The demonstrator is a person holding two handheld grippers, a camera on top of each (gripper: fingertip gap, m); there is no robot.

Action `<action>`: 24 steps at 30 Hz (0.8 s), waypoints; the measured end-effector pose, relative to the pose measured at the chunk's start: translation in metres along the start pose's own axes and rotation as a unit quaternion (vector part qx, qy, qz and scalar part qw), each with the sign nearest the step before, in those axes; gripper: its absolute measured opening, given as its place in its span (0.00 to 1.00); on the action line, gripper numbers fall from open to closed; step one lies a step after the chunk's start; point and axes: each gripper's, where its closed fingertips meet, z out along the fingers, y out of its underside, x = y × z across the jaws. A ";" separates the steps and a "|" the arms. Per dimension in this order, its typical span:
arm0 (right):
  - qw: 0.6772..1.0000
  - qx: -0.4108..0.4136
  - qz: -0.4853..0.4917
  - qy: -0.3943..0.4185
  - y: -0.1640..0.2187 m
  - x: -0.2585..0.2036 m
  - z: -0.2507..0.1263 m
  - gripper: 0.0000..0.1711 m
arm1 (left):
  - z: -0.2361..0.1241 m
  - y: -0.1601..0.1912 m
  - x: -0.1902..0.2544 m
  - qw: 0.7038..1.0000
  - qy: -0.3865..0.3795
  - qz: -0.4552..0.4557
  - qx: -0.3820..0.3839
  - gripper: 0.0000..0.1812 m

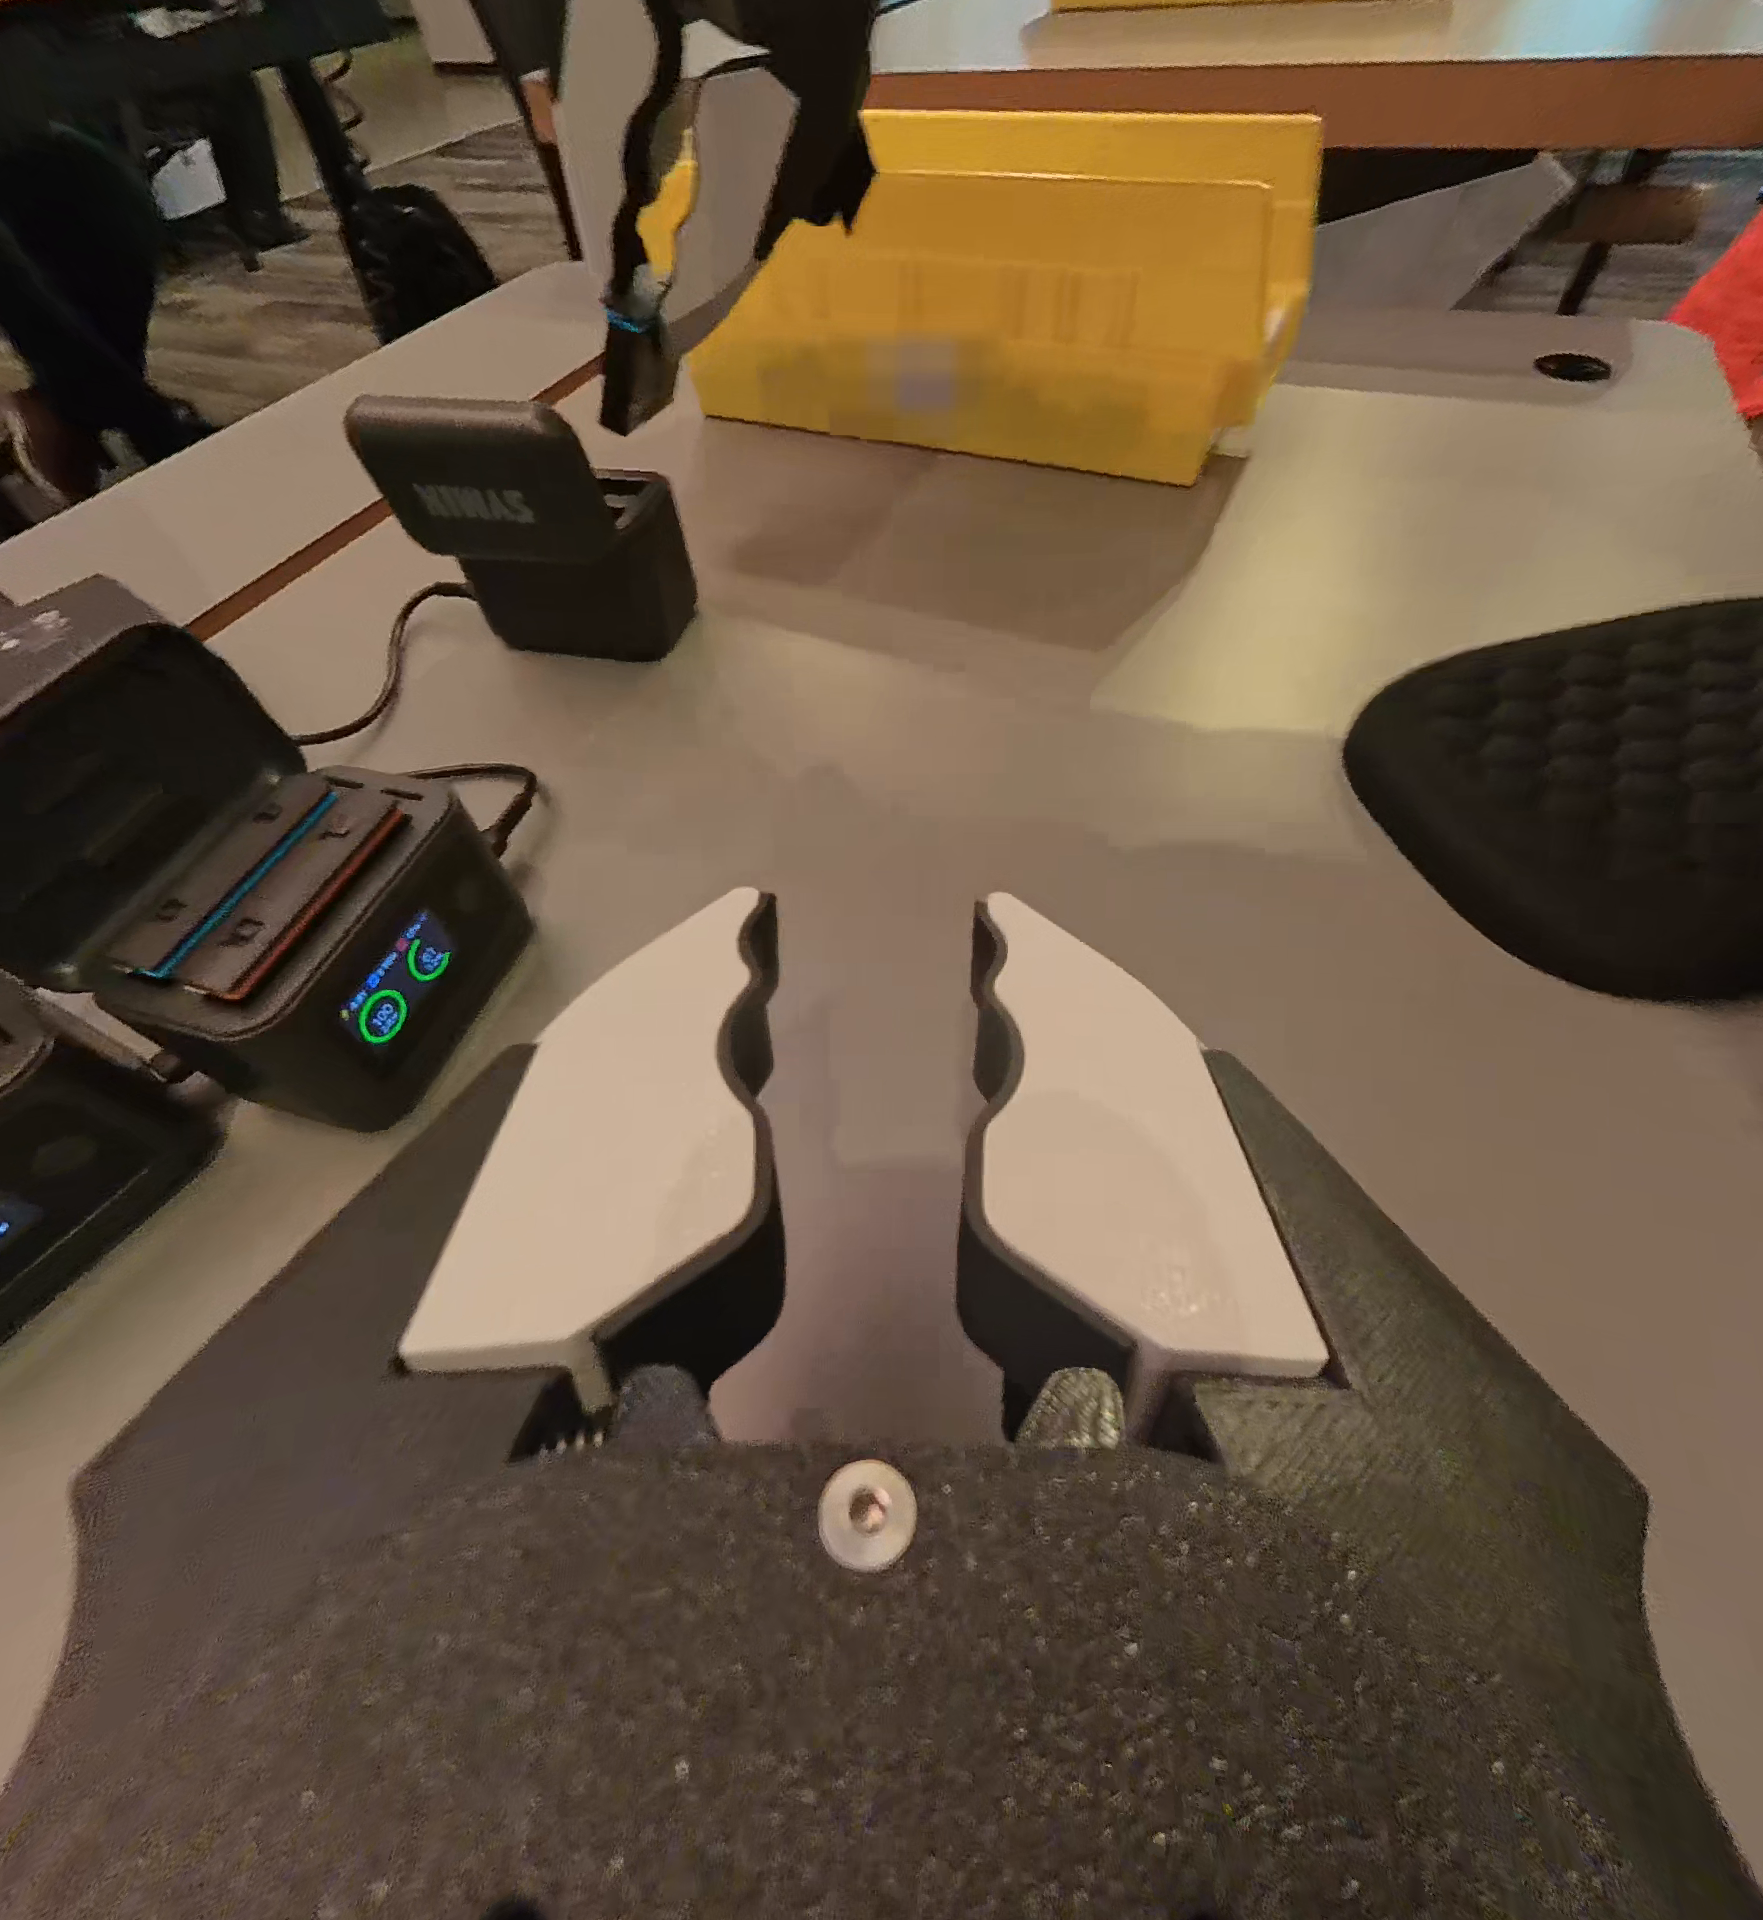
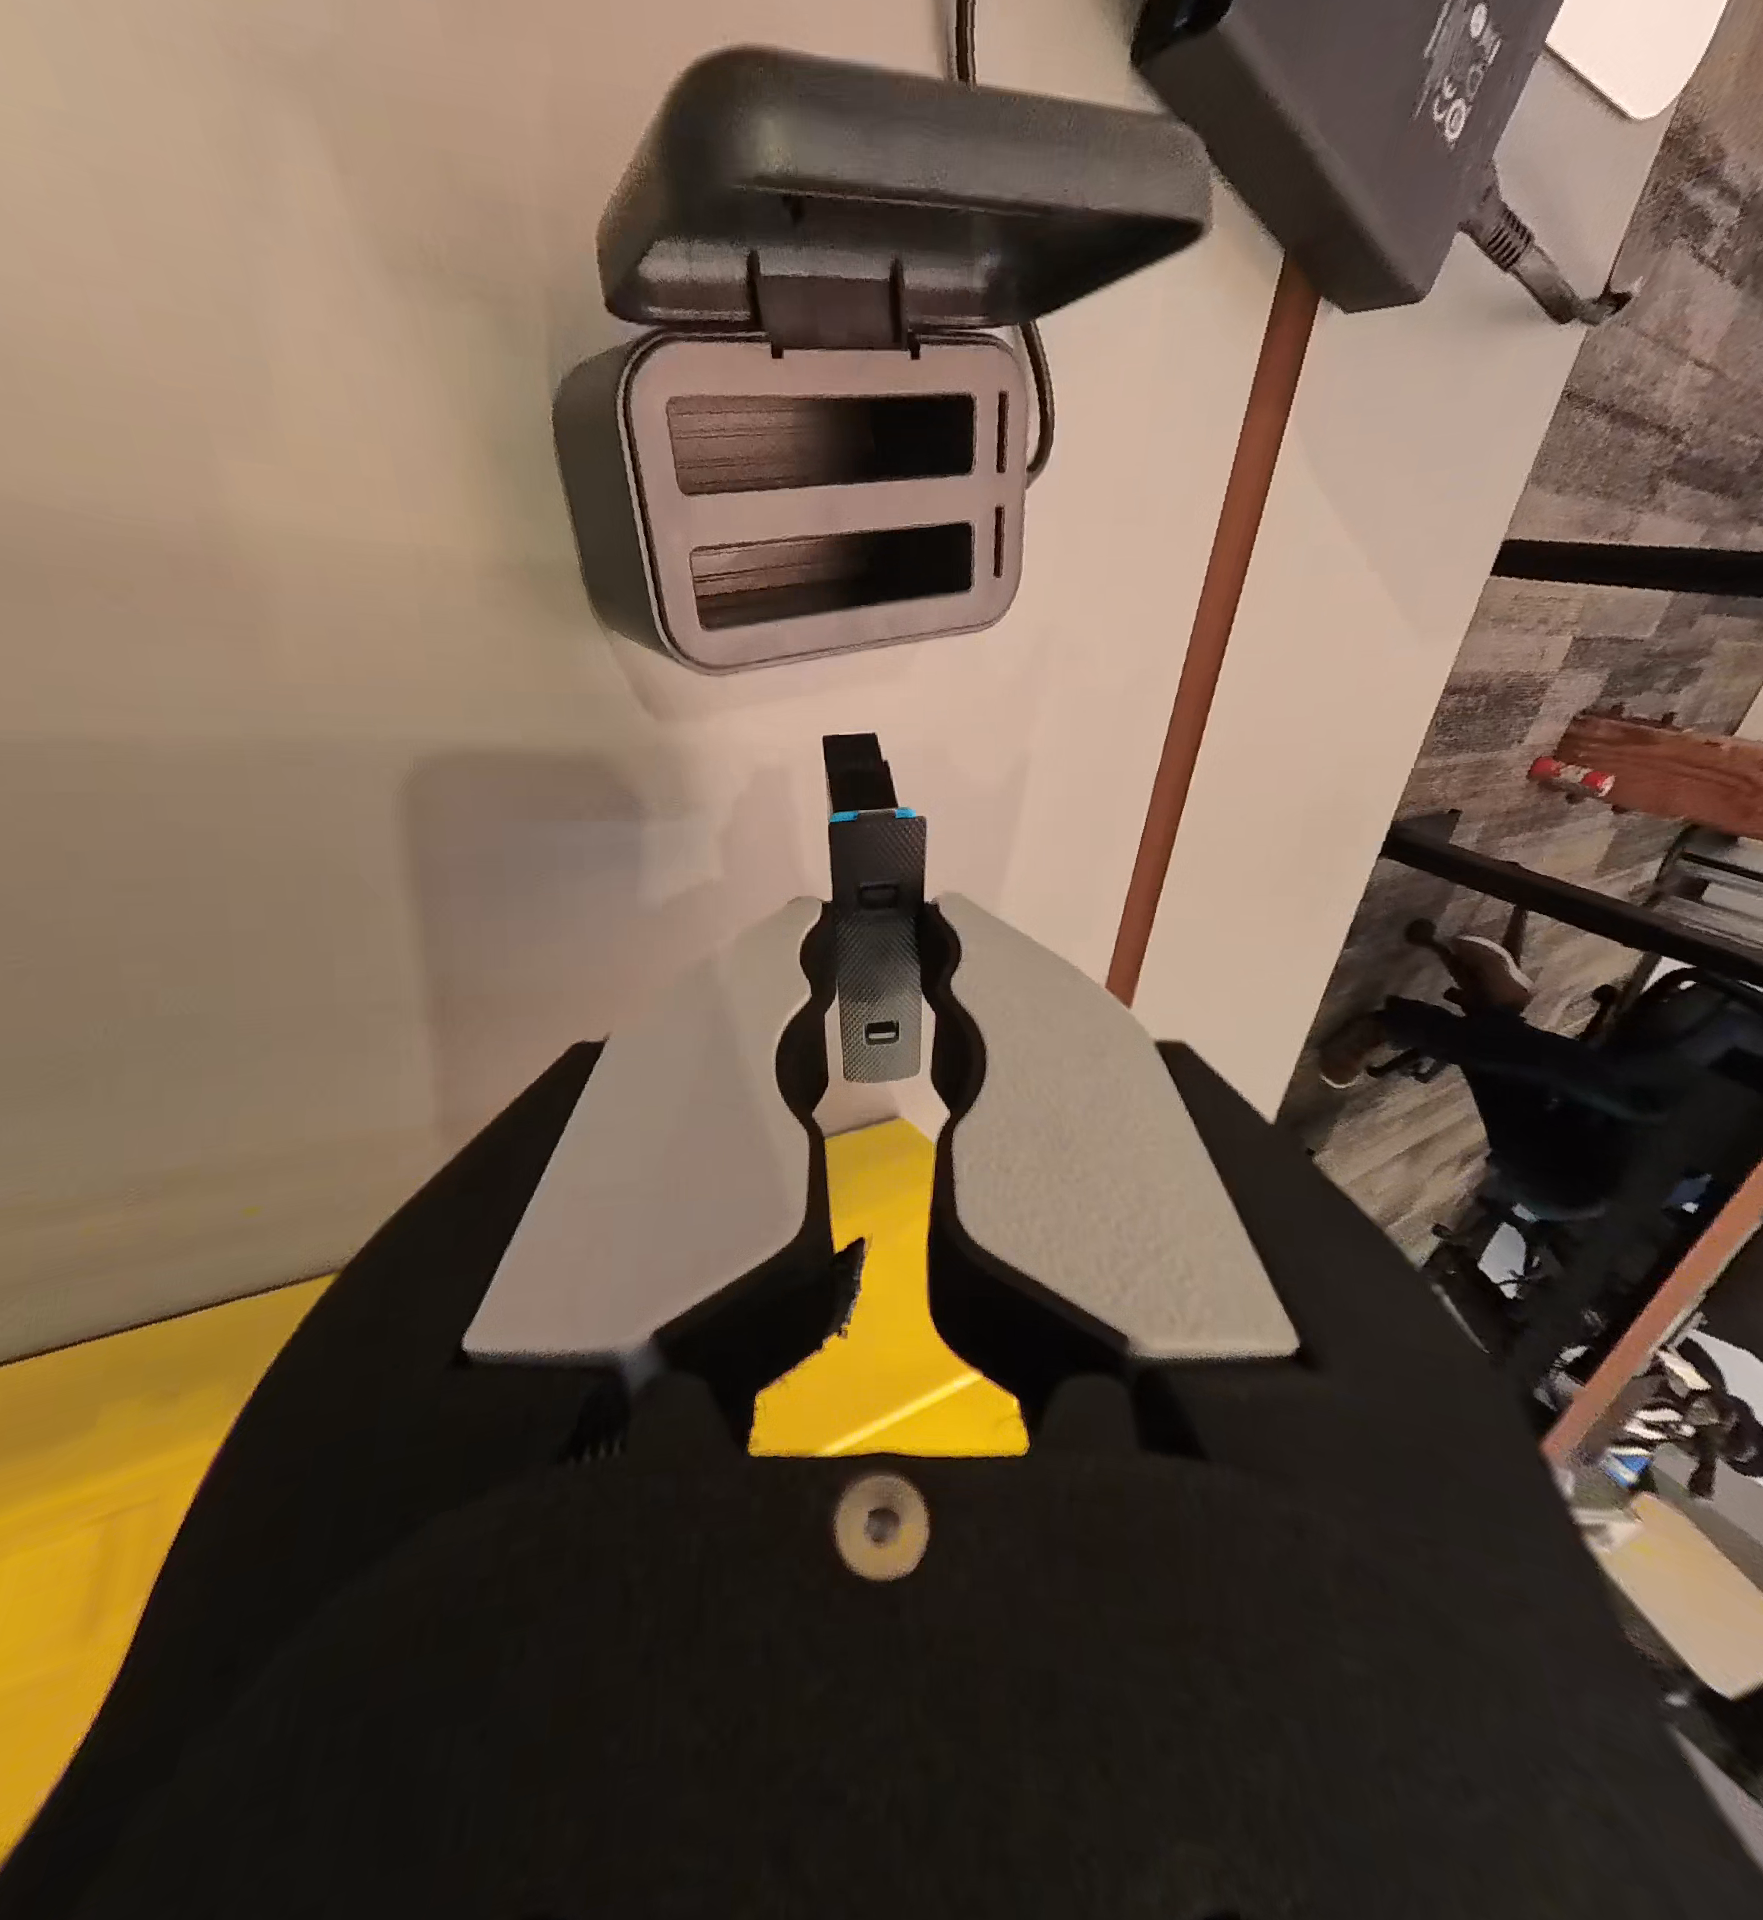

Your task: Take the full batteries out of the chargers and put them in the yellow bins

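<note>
My right gripper (image 2: 875,914) is shut on a black battery (image 2: 877,935) with a blue stripe and holds it in the air above the table, just beyond an open charger (image 2: 804,520) whose two slots are empty. In the left wrist view this battery (image 1: 636,358) hangs above the same charger (image 1: 565,551), near the yellow bins (image 1: 1012,312). The yellow bin (image 2: 46,1538) lies under my right gripper. My left gripper (image 1: 875,914) is open and empty, low over the table. A second open charger (image 1: 264,935) at the left holds two batteries (image 1: 264,904); its screen shows green rings.
A third charger (image 1: 15,1174) sits at the far left edge. A black mesh cushion (image 1: 1625,800) lies at the right. Cables (image 1: 409,665) run from the chargers. A grey power adapter (image 2: 1376,135) lies near the table's edge (image 2: 1199,644). A red object (image 1: 1760,281) is at the far right.
</note>
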 end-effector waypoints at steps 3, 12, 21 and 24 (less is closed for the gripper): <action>1.000 0.009 0.013 0.005 0.002 0.000 0.001 0.09 | 0.014 -0.006 -0.006 0.999 -0.017 -0.025 -0.013 0.27; 1.000 0.016 0.023 -0.008 0.003 -0.005 0.016 0.09 | 0.048 -0.009 -0.014 0.998 -0.031 -0.056 -0.027 0.31; 0.997 0.039 -0.001 -0.065 -0.014 -0.017 0.023 0.09 | 0.045 -0.001 -0.023 0.997 -0.042 -0.065 -0.029 0.30; 0.996 0.050 -0.003 -0.069 -0.019 -0.019 0.018 0.09 | 0.046 0.001 -0.022 0.996 -0.038 -0.069 -0.031 0.30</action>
